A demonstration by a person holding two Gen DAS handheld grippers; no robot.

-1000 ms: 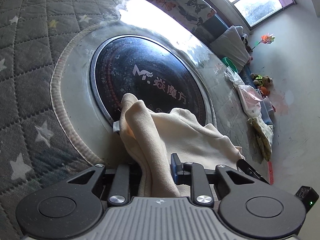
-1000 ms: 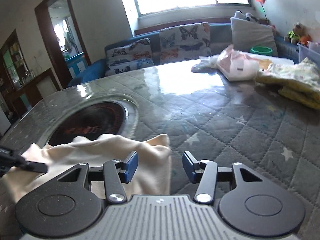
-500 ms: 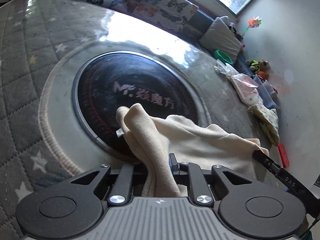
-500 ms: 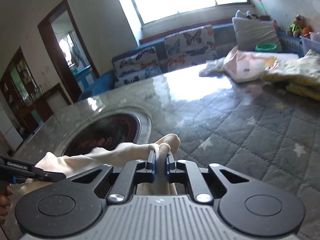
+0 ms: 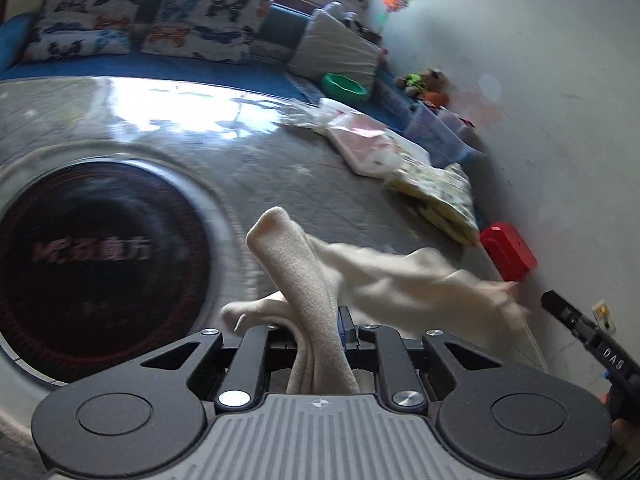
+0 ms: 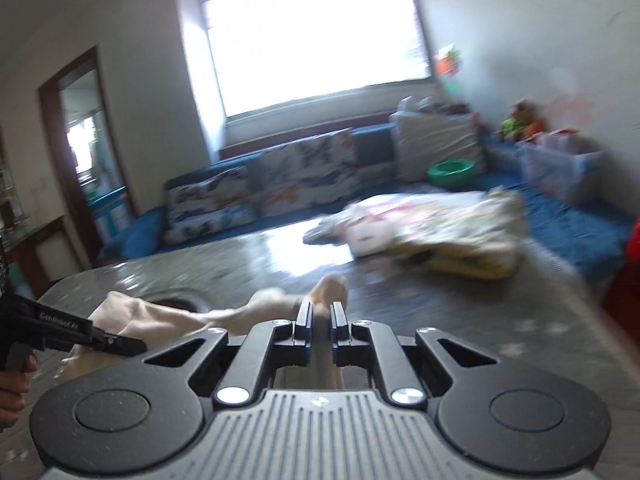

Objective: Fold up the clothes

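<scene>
Here the work surface is a large table (image 5: 280,152) under a grey quilted cover, with a dark round inset panel (image 5: 100,264) at its left side in the left wrist view. A pile of already handled clothes (image 5: 436,196), yellow-patterned and pink, lies at the far right edge of the table, well apart from both tools.

The task's item is a cream garment (image 5: 392,276). It hangs between the two tools, raised off the cover along most of its visible length, and sags in the middle. One gathered end passes through the left gripper (image 5: 320,320), whose fingers are narrow and clamped on a thick fold of fabric. The other end sits in the right gripper (image 6: 320,316), whose fingers are nearly together and pinch a thin corner; a small tip of cloth protrudes beyond them.

Judged step: lift and spread. Both ends are secured and the garment is carried clear of the table, so no fold has been laid yet. Both views are motion-blurred, so it probably cannot be settled which edge of the garment each tool holds.

Next move, as a judgement:
1. Draw the tools apart until the sag is gone.
2. Lower the garment flat onto a bare part of the cover, away from the inset panel.
3. Keep both grips closed until the fabric rests.
</scene>
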